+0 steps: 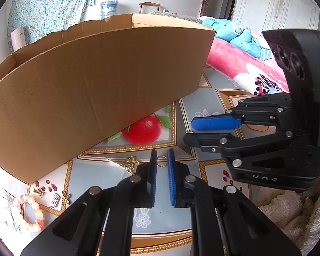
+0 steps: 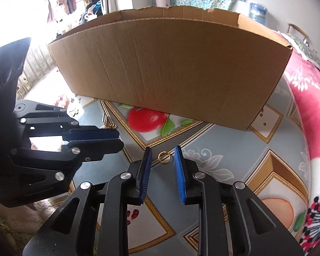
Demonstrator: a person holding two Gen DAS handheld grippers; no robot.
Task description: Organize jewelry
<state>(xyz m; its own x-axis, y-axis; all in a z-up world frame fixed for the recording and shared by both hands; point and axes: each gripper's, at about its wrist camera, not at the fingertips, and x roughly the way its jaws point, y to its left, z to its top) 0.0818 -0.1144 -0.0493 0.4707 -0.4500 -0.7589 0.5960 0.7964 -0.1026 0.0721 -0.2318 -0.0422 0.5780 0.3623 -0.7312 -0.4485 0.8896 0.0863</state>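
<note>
Our right gripper (image 2: 163,156) stands narrowly open and empty, with the gold ring (image 2: 164,156) lying on the tablecloth (image 2: 234,149) just ahead between its 2 fingertips, we think for picking. Our left gripper (image 2: 115,137), nearly closed and empty, waits beside it. The cardboard box (image 2: 170,68) lies beyond.

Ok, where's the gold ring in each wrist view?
Left wrist: gold ring lies just below the middle of the picture, slightly right of a gold flower charm.
Right wrist: the ring lies just below the middle, in plain sight.
Shared landmark: the red apple print, just beyond the ring in both.
</note>
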